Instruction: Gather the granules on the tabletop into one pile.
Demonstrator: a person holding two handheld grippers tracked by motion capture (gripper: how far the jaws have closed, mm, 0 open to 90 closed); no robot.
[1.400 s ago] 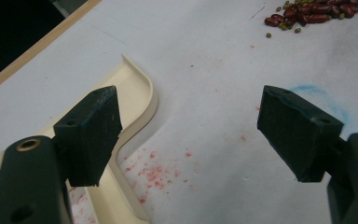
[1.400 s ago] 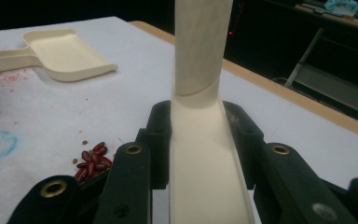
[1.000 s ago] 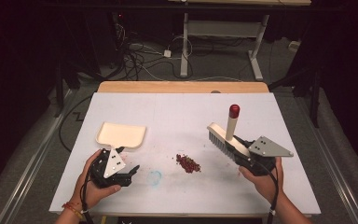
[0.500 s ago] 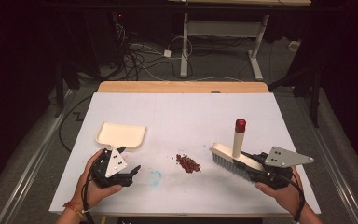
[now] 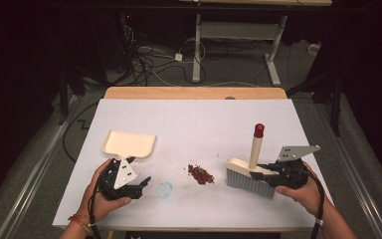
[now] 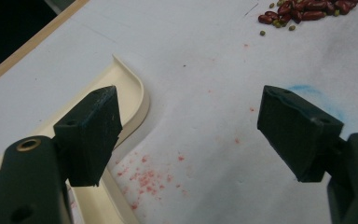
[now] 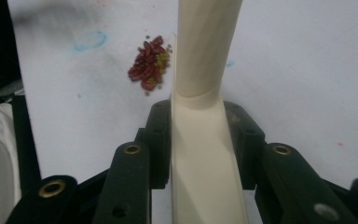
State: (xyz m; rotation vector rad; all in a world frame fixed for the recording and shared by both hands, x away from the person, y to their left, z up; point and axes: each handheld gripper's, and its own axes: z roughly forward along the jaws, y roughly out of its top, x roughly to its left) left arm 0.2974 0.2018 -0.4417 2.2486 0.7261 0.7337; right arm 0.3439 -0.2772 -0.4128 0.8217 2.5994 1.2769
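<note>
On the near right of the counter (image 5: 194, 119), the right gripper (image 5: 273, 172), jaws pinching the brush (image 5: 248, 177), sets its bristles beside the beans (image 5: 200, 174); next, the left gripper (image 5: 129, 186), jaws spread and empty, should grasp the dustpan (image 5: 129, 143) at near left.

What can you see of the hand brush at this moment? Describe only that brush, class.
The brush looks like cream plastic: a flat head with pale grey bristles along its near side and a round handle rising upright to a red cap. The right gripper is shut on the back of its head. It stands on the white table, bristles down, just right of the red beans, apart from them.
</note>
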